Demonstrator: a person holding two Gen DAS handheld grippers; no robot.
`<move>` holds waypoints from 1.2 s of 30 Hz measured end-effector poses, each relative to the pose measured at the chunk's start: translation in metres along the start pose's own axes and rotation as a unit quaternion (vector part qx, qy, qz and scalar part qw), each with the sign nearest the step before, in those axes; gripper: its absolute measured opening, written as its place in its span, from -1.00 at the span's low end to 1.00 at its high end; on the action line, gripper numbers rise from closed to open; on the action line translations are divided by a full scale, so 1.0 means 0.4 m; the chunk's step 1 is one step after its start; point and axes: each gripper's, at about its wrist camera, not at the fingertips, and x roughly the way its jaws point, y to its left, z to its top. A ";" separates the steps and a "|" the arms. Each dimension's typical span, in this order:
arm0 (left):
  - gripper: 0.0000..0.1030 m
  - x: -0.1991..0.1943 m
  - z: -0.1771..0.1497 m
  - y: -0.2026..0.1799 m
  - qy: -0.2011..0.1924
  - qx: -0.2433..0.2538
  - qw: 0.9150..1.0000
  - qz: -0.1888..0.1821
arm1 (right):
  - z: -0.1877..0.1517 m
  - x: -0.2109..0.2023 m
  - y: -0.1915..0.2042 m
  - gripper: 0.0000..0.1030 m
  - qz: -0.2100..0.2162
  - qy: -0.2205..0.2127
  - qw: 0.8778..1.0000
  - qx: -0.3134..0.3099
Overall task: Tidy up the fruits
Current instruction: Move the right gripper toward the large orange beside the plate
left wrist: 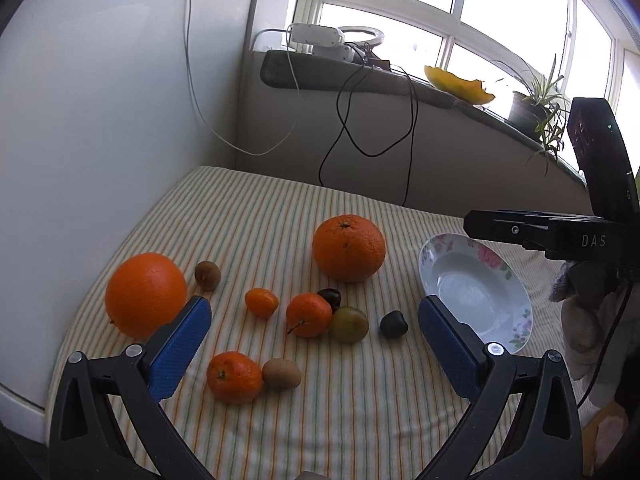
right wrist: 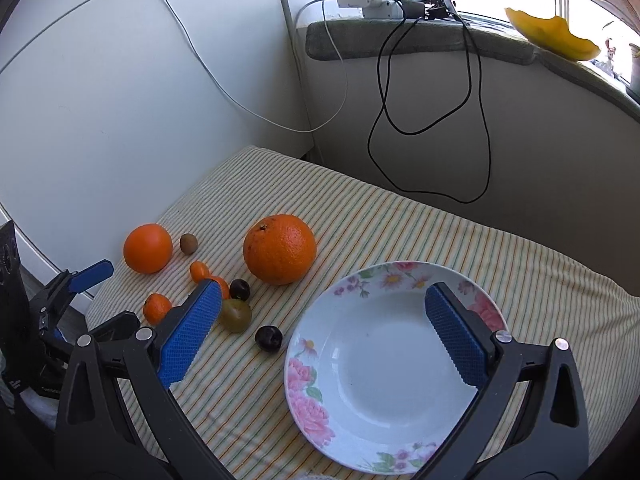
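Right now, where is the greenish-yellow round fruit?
In the left wrist view the greenish-yellow fruit lies on the striped cloth, touching a small mandarin on its left, with a dark plum just to its right.

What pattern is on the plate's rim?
Pink and purple flowers with green leaves on white plate, clearest in the right wrist view.

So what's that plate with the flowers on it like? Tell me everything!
The floral plate is a deep white dish, glossy like ceramic, with pink roses, small daisies and green leaves printed round its wide rim. Its sunken middle is plain white and holds nothing. It lies flat and right way up on the striped cloth, to the right of the fruit. The nearest piece, a dark plum, lies just off its left edge, apparently not touching. The right gripper hovers open above it.
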 end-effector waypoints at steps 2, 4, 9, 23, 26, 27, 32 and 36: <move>0.99 0.027 0.008 -0.006 0.006 -0.004 1.000 -0.012 | 0.024 0.028 -0.003 1.00 0.021 0.018 1.000 0.002; 0.97 0.055 0.017 -0.009 0.013 -0.011 1.000 -0.023 | 0.049 0.061 -0.006 1.00 0.038 0.033 0.999 0.004; 0.74 0.123 0.036 -0.004 0.036 -0.035 0.997 -0.050 | 0.091 0.150 -0.037 0.93 0.082 0.079 0.993 0.038; 0.55 0.224 0.064 0.023 0.085 -0.088 0.989 -0.079 | 0.128 0.324 -0.026 0.51 0.140 0.158 0.975 0.066; 0.55 0.246 0.067 0.021 0.095 -0.091 0.988 -0.086 | 0.132 0.343 -0.017 0.51 0.145 0.170 0.973 0.063; 0.55 0.252 0.067 0.020 0.099 -0.091 0.987 -0.087 | 0.135 0.350 -0.016 0.51 0.145 0.173 0.972 0.062; 0.45 0.270 0.069 0.030 0.108 -0.102 0.984 -0.098 | 0.138 0.380 -0.009 0.51 0.144 0.184 0.970 0.062; 0.35 0.279 0.069 0.028 0.112 -0.102 0.983 -0.100 | 0.132 0.401 -0.002 0.51 0.145 0.195 0.968 0.059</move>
